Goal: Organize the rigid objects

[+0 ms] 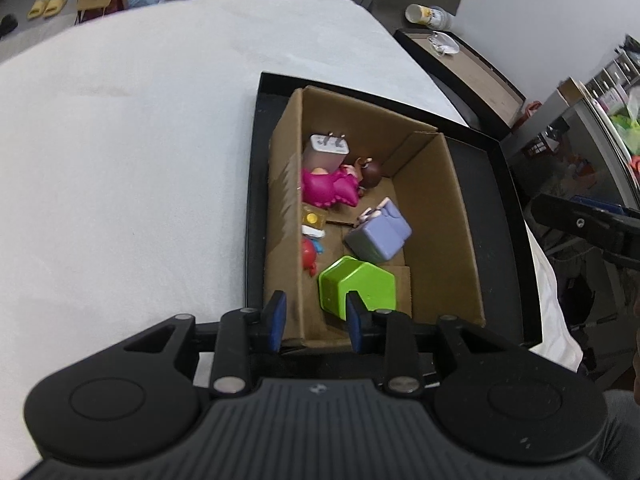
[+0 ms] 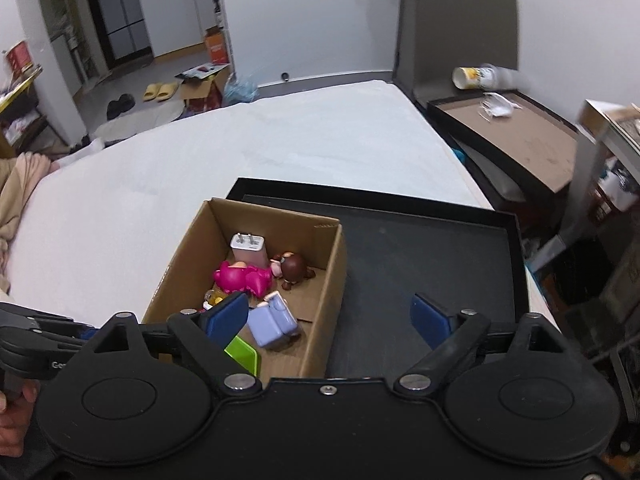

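A cardboard box stands in a black tray on a white table. In the box lie a white plug adapter, a pink figure, a brown figure, a lilac toy sofa, a green house-shaped piece and small red and yellow toys. My left gripper is open and empty over the box's near wall. My right gripper is wide open and empty above the box's right wall.
The white table stretches left and beyond. A second black tray with a brown base and a tipped cup lie to the right. Shelves and clutter stand at the far right.
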